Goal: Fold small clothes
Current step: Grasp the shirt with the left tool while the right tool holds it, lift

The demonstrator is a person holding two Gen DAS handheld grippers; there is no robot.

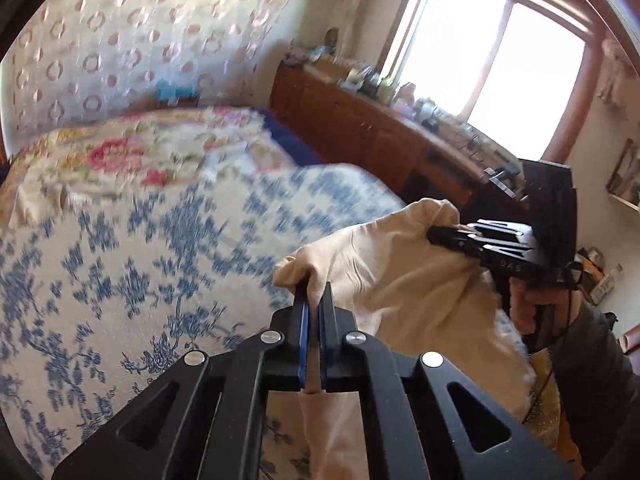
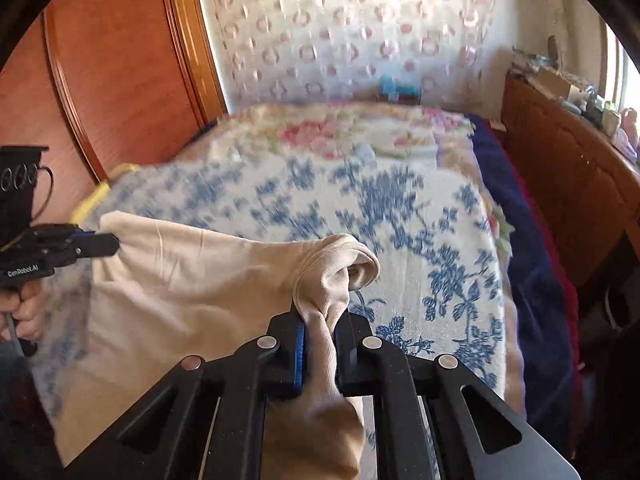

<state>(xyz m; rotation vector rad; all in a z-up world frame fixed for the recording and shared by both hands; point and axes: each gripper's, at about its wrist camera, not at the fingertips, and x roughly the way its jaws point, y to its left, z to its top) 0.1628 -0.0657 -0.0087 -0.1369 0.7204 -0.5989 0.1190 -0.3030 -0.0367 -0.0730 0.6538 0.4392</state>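
Stretching between the two tongs, a cream garment (image 2: pixel 180 280) hangs above a bed (image 2: pixel 360 208) spread with a blue-and-white floral cover. Its long axis runs from one pair of tongs to the other, roughly level and crosswise to the bed, with the top edge pulled fairly taut and the rest of the cloth draping down toward the cover. The left tongs (image 1: pixel 314 290) are pressed together on one upper corner, with only a thin layer of fabric between the blue pads. The right tongs (image 2: pixel 322 318) are clamped on the opposite end, where a thicker, ribbed bunch of cloth is gathered between the fingers and a curled hem sticks out past the tips. From the left wrist view, the right tongs appear at the right with a hand (image 1: pixel 536 304) on the grip below them; the right wrist view shows the left tongs at the far left edge. Farther up the bed lies a pink floral blanket (image 2: pixel 340 132). A wooden dresser (image 1: pixel 360 120) stands beside the bed under a bright window (image 1: pixel 500 60), its top crowded with small items too blurred to identify.
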